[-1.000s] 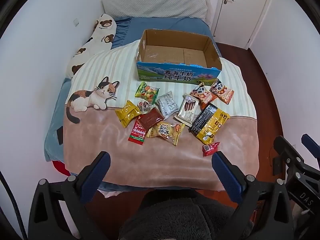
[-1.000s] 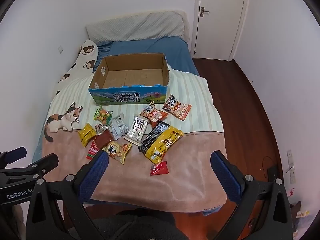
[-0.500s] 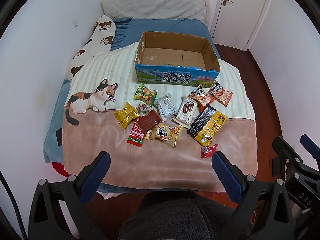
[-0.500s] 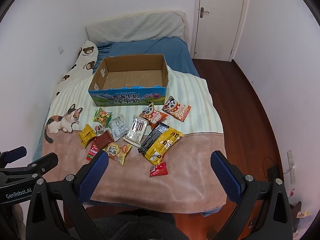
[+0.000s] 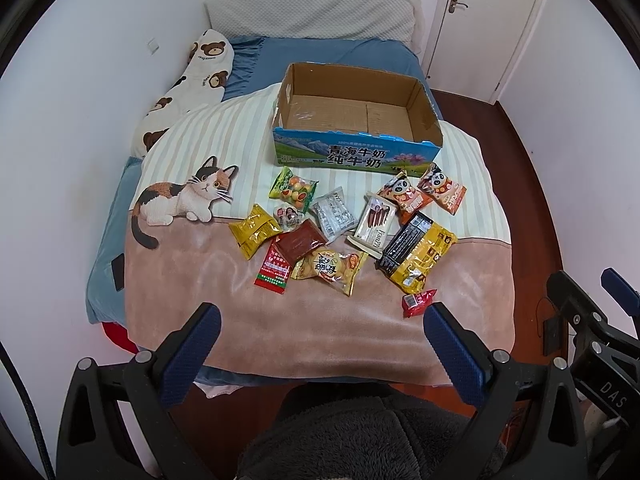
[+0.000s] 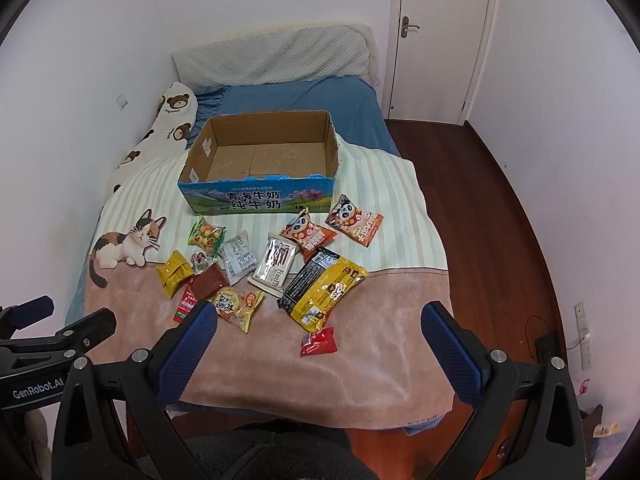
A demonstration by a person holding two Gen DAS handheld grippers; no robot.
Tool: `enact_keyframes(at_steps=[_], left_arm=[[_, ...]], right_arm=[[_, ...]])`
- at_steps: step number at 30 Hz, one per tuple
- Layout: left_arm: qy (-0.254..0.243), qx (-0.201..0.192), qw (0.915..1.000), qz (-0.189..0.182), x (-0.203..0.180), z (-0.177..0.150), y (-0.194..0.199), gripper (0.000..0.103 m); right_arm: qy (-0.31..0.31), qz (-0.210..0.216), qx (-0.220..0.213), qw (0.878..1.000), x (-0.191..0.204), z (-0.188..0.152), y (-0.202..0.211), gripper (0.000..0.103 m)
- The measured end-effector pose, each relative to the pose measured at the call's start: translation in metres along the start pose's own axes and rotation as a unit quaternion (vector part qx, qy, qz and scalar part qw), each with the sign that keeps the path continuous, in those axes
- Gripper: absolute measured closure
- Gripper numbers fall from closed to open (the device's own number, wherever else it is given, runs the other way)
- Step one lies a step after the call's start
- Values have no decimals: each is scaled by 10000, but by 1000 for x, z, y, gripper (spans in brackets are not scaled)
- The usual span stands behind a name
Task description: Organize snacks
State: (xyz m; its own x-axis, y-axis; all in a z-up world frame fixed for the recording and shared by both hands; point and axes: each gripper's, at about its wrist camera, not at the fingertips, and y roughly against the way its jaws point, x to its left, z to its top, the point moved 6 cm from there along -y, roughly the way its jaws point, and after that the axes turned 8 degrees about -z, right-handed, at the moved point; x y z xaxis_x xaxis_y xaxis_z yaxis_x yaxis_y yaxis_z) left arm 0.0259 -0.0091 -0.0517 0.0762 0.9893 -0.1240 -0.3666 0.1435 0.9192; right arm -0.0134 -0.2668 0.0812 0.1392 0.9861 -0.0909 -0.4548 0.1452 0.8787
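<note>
Several snack packets lie scattered on the bed's blanket (image 5: 200,312): a big yellow-and-black bag (image 5: 418,258) (image 6: 324,288), a small red packet (image 5: 418,303) (image 6: 319,342), two panda packets (image 5: 442,194) (image 6: 354,220), a white stick-biscuit pack (image 5: 374,226), a yellow pouch (image 5: 254,231). An open cardboard box (image 5: 352,158) (image 6: 258,198) with nothing in it stands behind them. My left gripper (image 5: 320,324) hovers open above the bed's near edge, holding nothing. My right gripper (image 6: 320,324) is also open with nothing in it, near the red packet.
A bear-print pillow (image 5: 188,88) and a grey pillow (image 5: 312,14) lie at the head of the bed. A white wall runs along the left. Wooden floor (image 6: 488,208) and a closed door (image 6: 440,36) are to the right. A dark fleece garment (image 5: 360,432) fills the bottom.
Both views have drifted slightly forward and up; the snacks and box sit a little lower in the frames. Both grippers stay open and nothing on the bed has moved.
</note>
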Motion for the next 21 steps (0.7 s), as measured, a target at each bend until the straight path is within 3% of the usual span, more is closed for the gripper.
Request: enact_keyframes(at_steps=[21], left_arm=[[11, -4, 10000, -8, 1, 0, 0, 0]], right_arm=[[20, 12, 17, 10000, 4, 2, -2, 0]])
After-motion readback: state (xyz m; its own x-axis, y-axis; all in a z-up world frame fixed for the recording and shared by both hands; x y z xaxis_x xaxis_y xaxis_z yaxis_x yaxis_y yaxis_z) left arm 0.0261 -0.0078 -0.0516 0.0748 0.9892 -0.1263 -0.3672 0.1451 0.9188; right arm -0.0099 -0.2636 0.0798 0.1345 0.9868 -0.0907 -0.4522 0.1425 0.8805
